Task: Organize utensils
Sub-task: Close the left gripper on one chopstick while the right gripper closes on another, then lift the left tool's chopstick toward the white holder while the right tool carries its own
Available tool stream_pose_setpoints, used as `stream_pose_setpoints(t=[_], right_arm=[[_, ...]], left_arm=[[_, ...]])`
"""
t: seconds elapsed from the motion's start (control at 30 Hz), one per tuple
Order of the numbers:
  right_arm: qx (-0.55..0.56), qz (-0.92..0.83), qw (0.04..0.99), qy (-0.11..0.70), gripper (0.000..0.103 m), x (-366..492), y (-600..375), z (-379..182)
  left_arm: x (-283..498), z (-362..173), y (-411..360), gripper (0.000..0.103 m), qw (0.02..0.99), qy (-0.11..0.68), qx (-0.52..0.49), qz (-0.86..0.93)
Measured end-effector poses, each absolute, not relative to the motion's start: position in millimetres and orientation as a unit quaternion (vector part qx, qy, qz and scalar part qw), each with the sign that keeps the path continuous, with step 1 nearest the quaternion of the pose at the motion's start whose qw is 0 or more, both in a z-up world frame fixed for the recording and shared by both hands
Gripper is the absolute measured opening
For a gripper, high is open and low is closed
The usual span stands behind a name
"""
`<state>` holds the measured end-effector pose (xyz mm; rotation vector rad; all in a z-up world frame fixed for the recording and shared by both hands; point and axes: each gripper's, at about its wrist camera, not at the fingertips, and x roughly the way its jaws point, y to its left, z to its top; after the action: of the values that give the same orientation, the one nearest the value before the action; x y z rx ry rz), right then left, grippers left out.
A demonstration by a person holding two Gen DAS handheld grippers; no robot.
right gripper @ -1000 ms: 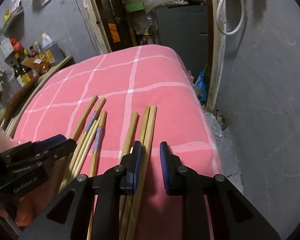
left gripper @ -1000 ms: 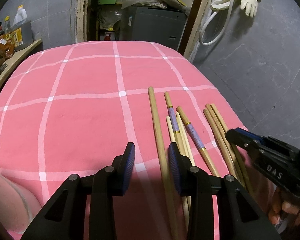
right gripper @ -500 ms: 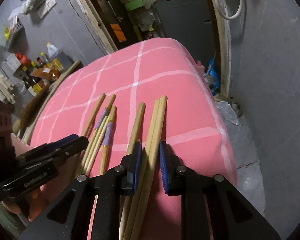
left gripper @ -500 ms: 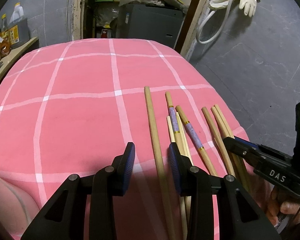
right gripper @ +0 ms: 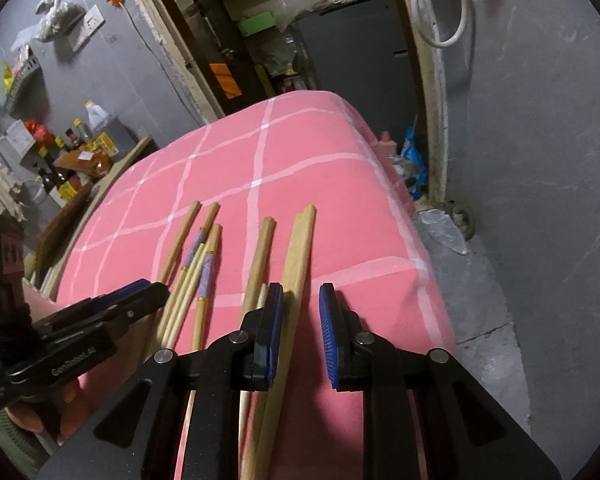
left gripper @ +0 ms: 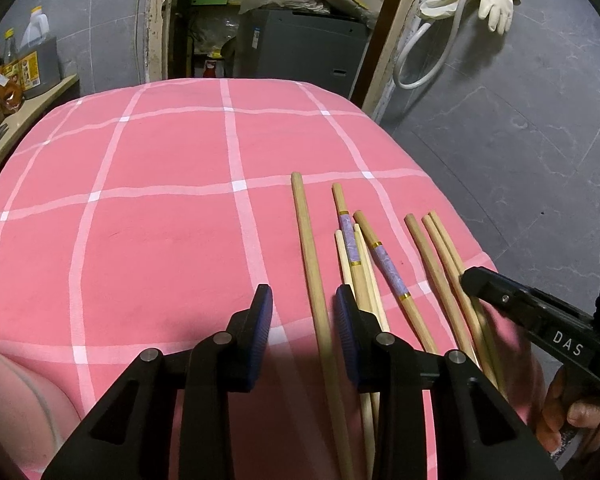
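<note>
Now the right gripper stood narrow and gripped nothing, astride the rightmost chopsticks on the pink cloth; closing off-centre could have rolled one away. Only the left wrist view showed the left gripper, partly open, straddling a single plain chopstick.

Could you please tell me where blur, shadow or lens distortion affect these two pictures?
Left wrist view: fisheye bends the pink checked cloth into a dome, corners vignette black, and a soft shadow lies between the left hand-held gripper fingers. Right wrist view: the same bulge, dim room, chopsticks sharp further out but blurred nearest the lens.
</note>
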<state>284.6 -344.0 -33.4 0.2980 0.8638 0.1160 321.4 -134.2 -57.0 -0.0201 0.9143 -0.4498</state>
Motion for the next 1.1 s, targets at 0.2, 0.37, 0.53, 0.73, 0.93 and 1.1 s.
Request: stream_pose_setpoints(t=[0.2,0.37,0.53,0.73,0.93,1.1], right_arm=[[0.126,0.051,0.893,0.428,0.015,285,-343,-35],[0.106,0.051,0.886,0.448,0.015,296,-335,-41],[0.126,0.057,0.882,0.450,0.009,299,-340,-41],[0.180,0.071,0.885,0.424,0.005,280,-349,-35],[0.198,0.098,0.901,0.373,0.005,252,-341,-15],[0.189,0.126,0.927,0.298,0.005,225,-324,13]], left_arm=[[321,-57,-133,0.027,0.873,0.437,-0.009,-0.215],[322,-56,-133,0.027,0.873,0.438,-0.009,-0.217],[322,-56,-133,0.012,0.869,0.442,-0.009,-0.224],[318,-55,-130,0.005,0.860,0.451,-0.022,-0.237],[302,-45,-124,0.005,0.868,0.436,-0.029,-0.235],[276,-23,-110,0.005,0.896,0.384,-0.043,-0.220]])
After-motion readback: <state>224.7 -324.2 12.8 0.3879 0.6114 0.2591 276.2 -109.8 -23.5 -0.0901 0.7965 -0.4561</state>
